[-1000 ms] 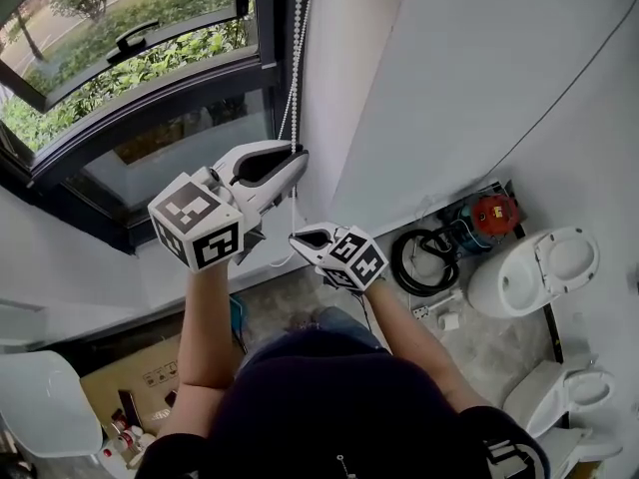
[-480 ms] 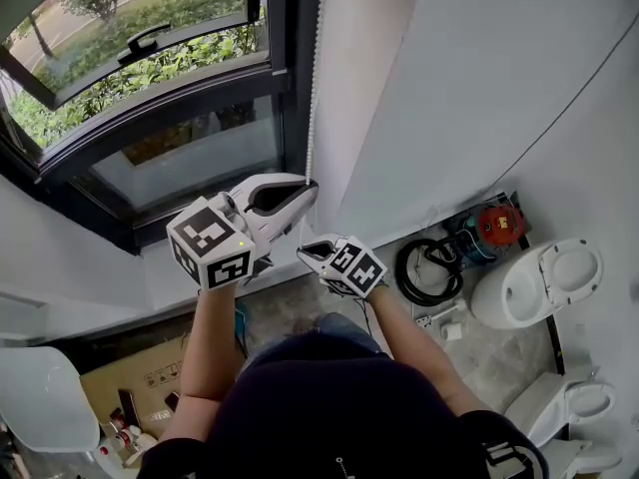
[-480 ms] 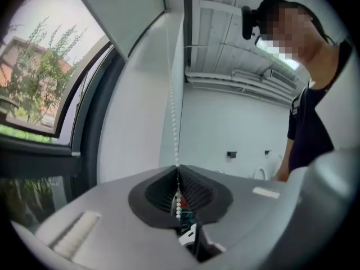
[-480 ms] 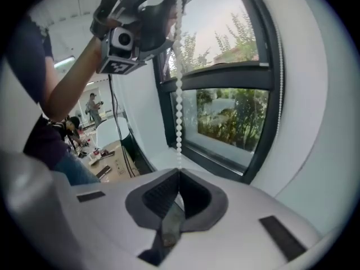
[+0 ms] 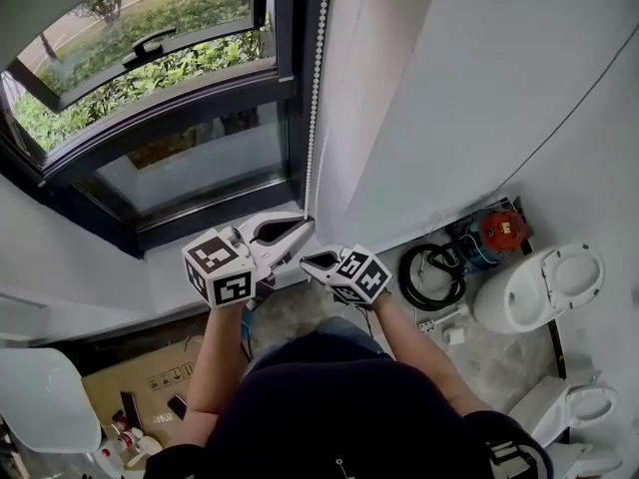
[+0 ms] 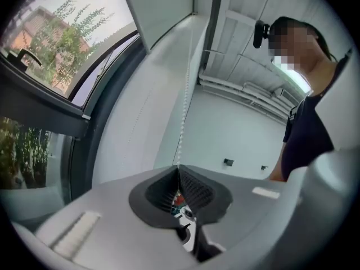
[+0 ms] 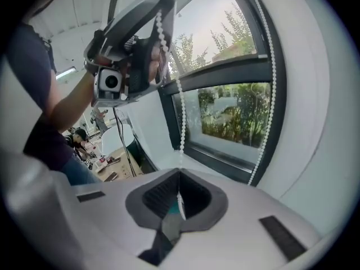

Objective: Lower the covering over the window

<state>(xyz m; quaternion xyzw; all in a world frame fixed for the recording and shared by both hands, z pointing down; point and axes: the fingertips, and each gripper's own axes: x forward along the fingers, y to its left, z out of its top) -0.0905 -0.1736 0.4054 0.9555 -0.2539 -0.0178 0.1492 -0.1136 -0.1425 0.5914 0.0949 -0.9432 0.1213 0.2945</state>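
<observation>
A white bead chain (image 5: 317, 88) hangs down the dark window frame (image 5: 292, 88) beside the glass. My left gripper (image 5: 308, 222) is shut on this chain just below the sill; in the left gripper view the chain (image 6: 183, 122) rises straight out of the closed jaws (image 6: 179, 169). My right gripper (image 5: 304, 258) sits just under the left one and is shut on the same strand (image 7: 181, 111), which runs up to the left gripper (image 7: 129, 49). The loop's second strand (image 7: 270, 66) hangs free along the frame. A pale grey panel (image 6: 163, 10) shows at the window's top; whether it is the covering I cannot tell.
A white wall (image 5: 449, 88) stands right of the window. On the floor below are a coiled black hose (image 5: 429, 267), a red-capped device (image 5: 496, 230), a white toilet (image 5: 539, 287), a cardboard box (image 5: 140, 387) and a white chair (image 5: 40, 407). The operator (image 6: 306, 122) stands close behind.
My left gripper has come down along the chain to just above the right one, and its jaws have closed on the chain. The right gripper has dropped a little, still shut.
</observation>
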